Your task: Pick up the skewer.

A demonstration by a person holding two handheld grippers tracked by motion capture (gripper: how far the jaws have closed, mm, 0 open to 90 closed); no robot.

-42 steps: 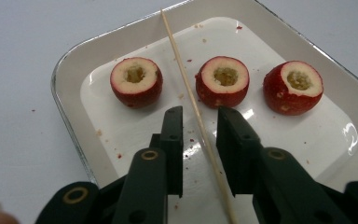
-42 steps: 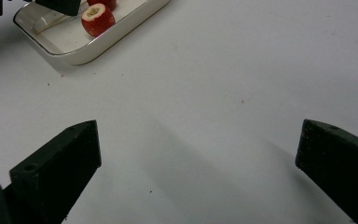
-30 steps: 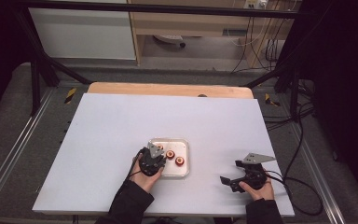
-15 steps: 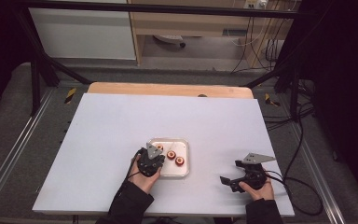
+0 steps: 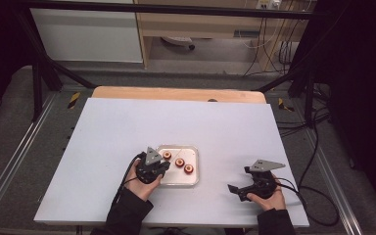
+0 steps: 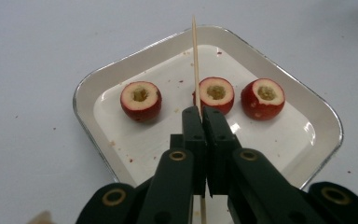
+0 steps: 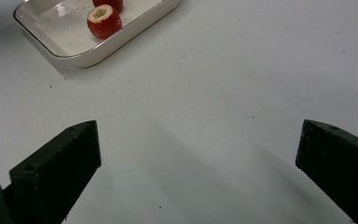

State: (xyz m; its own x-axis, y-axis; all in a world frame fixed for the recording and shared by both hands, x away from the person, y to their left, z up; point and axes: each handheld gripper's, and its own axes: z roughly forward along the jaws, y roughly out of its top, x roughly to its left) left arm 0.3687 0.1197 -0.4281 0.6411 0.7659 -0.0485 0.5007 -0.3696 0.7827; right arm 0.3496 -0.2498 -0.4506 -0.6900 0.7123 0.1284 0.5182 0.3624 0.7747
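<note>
While the left gripper (image 6: 204, 116) is clamping a skewer (image 6: 195, 60), its long axis is pointing toward the frame's top over the tray (image 6: 98, 79); the right gripper's (image 7: 198, 154) jaws are standing apart.

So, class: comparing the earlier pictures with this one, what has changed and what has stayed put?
The left tongs have just been closing and now pinch the wooden skewer, lifted slightly over the tray. The three cored red fruits stay in the tray; the right tongs stay open over the table.
</note>
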